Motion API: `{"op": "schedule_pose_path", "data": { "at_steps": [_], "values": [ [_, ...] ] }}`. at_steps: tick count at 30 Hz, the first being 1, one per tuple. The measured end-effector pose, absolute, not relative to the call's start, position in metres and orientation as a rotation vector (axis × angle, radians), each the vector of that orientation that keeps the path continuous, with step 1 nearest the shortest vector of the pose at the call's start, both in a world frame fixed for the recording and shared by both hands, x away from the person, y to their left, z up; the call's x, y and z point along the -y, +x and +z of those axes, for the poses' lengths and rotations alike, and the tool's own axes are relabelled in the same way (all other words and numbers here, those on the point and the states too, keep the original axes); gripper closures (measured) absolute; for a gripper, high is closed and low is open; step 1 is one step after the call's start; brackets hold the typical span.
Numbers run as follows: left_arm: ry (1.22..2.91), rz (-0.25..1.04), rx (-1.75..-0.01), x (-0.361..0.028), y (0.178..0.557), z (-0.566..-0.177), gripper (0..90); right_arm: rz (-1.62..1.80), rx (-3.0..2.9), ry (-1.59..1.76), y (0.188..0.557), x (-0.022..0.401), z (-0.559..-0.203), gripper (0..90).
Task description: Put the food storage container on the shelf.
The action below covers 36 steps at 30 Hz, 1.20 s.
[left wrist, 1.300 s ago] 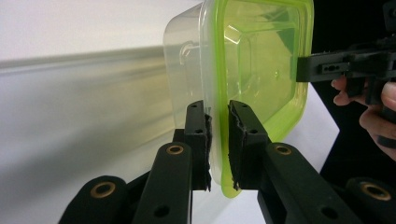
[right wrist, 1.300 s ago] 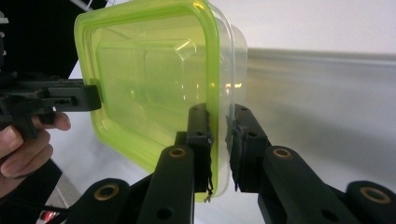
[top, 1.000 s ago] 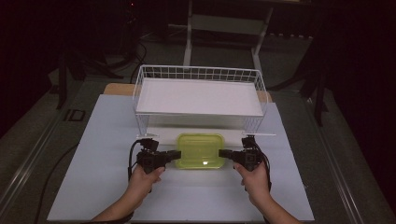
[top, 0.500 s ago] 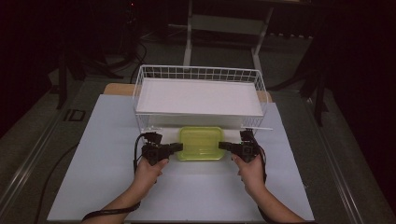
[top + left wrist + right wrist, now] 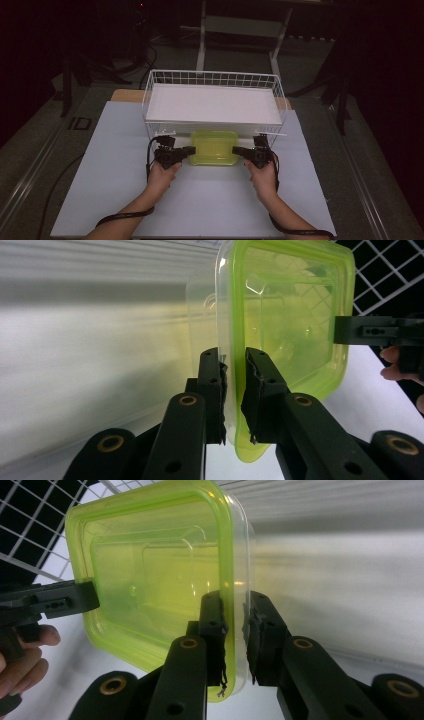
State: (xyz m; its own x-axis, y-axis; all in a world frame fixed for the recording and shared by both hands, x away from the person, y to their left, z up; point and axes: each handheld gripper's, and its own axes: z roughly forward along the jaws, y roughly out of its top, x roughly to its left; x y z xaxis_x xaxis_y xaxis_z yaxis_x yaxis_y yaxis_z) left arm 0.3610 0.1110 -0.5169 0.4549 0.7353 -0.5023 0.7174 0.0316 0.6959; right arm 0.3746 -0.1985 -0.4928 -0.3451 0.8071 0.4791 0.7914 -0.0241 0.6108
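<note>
A translucent clear plastic container with a yellow-green, rounded-rectangular lid [image 5: 214, 147] sits level between the two claws, just in front of the near wall of a white wire-mesh basket [image 5: 150, 95], at the middle of the desk's width. The lid is glossy, with a raised rim and a shallow stepped panel in its centre; the tub beneath it is paler, almost colourless, with soft rounded corners. Whether the container rests on the desk or hangs just above it cannot be told.

The left claw [image 5: 192, 150] is closed on the container's left edge: in the left gripper view its two black jaws, lined with rough dark pads [image 5: 250, 385], pinch the lid rim and tub lip [image 5: 231, 340] between them. The right claw [image 5: 236, 150] grips the opposite edge the same way; in the right gripper view its pads [image 5: 220, 630] press on the lid's rim [image 5: 235, 595]. Each claw points inward, roughly level, toward the other.

The person's left hand [image 5: 161, 172] and right hand [image 5: 263, 175] wrap the claw bodies from behind, forearms coming in from the near edge and angling slightly together. Black cables [image 5: 122, 216] trail back along the forearms.

The basket has thin white wires in a square grid and a flat white panel lying inside it. Everything stands on a pale, matte white desk [image 5: 100, 165], with dark floor around it.
</note>
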Motion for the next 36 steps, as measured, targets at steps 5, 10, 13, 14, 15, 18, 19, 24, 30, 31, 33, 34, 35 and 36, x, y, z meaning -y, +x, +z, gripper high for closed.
{"op": "schedule_pose_path", "data": {
  "at_steps": [5,10,13,14,15,18,19,24,30,31,33,34,35,36],
  "values": [
    [1.675,0.025,-1.253,-0.111,0.365,-0.518,78.7,1.355,-2.152,1.771,0.381,0.198,-0.496,78.6],
    [1.644,0.037,-1.224,-0.113,0.37,-0.523,76.1,1.389,-2.105,1.777,0.384,0.198,-0.498,76.9],
    [1.66,0.075,-1.194,-0.111,0.373,-0.525,71.1,1.377,-2.091,1.755,0.386,0.196,-0.499,74.2],
    [1.661,0.086,-1.195,-0.11,0.373,-0.525,69.4,1.366,-2.091,1.74,0.387,0.195,-0.5,73.1],
    [1.66,0.094,-1.195,-0.109,0.374,-0.526,67.9,1.351,-2.092,1.731,0.388,0.194,-0.5,72.0],
    [1.638,0.117,-1.199,-0.109,0.376,-0.529,59.3,1.331,-2.085,1.728,0.39,0.193,-0.501,69.7],
    [1.635,0.116,-1.206,-0.109,0.377,-0.53,56.6,1.327,-2.078,1.729,0.39,0.193,-0.501,68.9],
    [1.643,0.139,-1.202,-0.109,0.376,-0.53,49.7,1.321,-2.067,1.683,0.389,0.191,-0.502,57.9],
    [1.647,0.167,-1.192,-0.109,0.368,-0.528,46.6,1.331,-2.062,1.615,0.383,0.192,-0.499,51.4],
    [1.651,0.18,-1.184,-0.108,0.367,-0.527,46.6,1.332,-2.063,1.602,0.381,0.193,-0.498,51.3],
    [1.668,0.215,-1.172,-0.108,0.361,-0.523,46.0,1.333,-2.067,1.596,0.376,0.193,-0.495,50.1],
    [1.664,0.223,-1.17,-0.108,0.358,-0.521,46.0,1.334,-2.068,1.583,0.373,0.194,-0.494,50.0],
    [1.667,0.219,-1.163,-0.108,0.355,-0.519,45.9,1.336,-2.07,1.572,0.371,0.193,-0.493,49.4],
    [1.67,0.22,-1.153,-0.108,0.353,-0.517,46.0,1.338,-2.071,1.555,0.368,0.193,-0.491,49.5]
  ]
}}
